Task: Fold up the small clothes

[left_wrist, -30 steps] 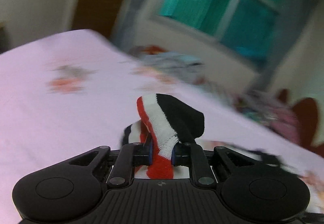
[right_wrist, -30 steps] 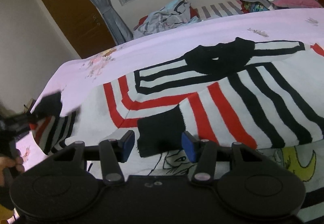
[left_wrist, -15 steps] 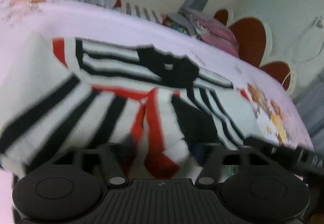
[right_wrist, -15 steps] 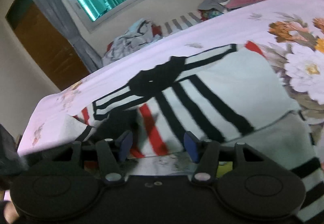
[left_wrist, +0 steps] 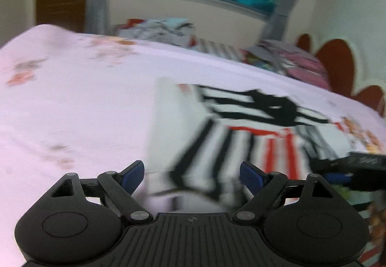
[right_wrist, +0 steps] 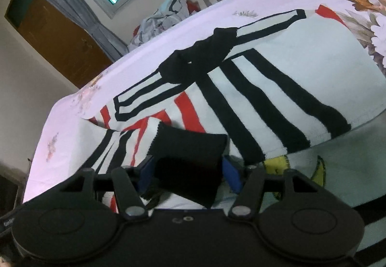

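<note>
The striped sweater (right_wrist: pixel 277 88) lies spread flat on the pink bed (right_wrist: pixel 72 127), its black cuff (right_wrist: pixel 190 160) folded onto the body. Right tongs (right_wrist: pixel 187 174): the cuff sits between the blue pads; whether they press it cannot be told. Left tongs (left_wrist: pixel 191 174): wide apart and opening, nothing gripped, above the sweater's (left_wrist: pixel 241 131) near edge.
</note>
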{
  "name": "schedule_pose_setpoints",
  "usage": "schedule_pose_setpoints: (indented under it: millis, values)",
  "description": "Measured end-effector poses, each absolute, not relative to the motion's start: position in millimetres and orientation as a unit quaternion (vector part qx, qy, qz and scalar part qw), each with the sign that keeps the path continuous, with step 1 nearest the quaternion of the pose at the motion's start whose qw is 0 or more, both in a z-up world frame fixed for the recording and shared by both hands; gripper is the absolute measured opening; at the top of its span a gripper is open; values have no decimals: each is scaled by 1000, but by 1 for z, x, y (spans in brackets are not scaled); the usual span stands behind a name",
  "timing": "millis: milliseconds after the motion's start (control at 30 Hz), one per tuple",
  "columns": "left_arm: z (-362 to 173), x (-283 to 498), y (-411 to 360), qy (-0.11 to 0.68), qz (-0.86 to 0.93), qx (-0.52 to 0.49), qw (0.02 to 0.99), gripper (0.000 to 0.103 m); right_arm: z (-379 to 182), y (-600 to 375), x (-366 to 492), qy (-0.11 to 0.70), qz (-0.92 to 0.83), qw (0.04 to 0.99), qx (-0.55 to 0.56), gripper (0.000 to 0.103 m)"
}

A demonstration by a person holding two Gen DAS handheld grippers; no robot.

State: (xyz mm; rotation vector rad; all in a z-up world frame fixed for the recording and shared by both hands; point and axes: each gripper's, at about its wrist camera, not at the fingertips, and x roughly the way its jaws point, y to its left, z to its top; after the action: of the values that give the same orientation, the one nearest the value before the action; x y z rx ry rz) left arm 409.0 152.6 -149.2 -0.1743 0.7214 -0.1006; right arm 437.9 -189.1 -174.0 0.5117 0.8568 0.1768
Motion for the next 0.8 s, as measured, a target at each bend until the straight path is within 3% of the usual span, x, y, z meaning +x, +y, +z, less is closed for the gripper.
schedule_pose_setpoints:
  millis: [33,100,133,167,600,633,667,700,800]
  values:
    - [-153,407,161,357,-37,-88,929,86,-173,-187,440,412,83,876,239,58]
    - [-161,406,169,364,-24,-93,927,86,-171,-179,444,418,74,881,208,36]
    - [-164,406,170,365,-20,-92,926,86,-171,-177,447,423,78,880,201,17]
    - [-168,406,170,367,-20,-90,926,86,-172,-175,449,427,85,877,203,10]
    - [-184,425,135,337,-28,-28,941,85,-102,-203,461,312,50,949,12,7]
    - [-184,426,133,331,-24,-23,943,81,-108,-210,465,325,45,945,7,7]
    - [-184,427,134,327,-19,-21,945,69,-116,-214,468,339,43,940,8,7]
    - [-185,429,135,328,-13,-23,944,62,-125,-218,470,353,39,935,11,7]
    - [-191,431,144,336,-4,-44,941,54,-149,-231,474,387,28,921,34,7]
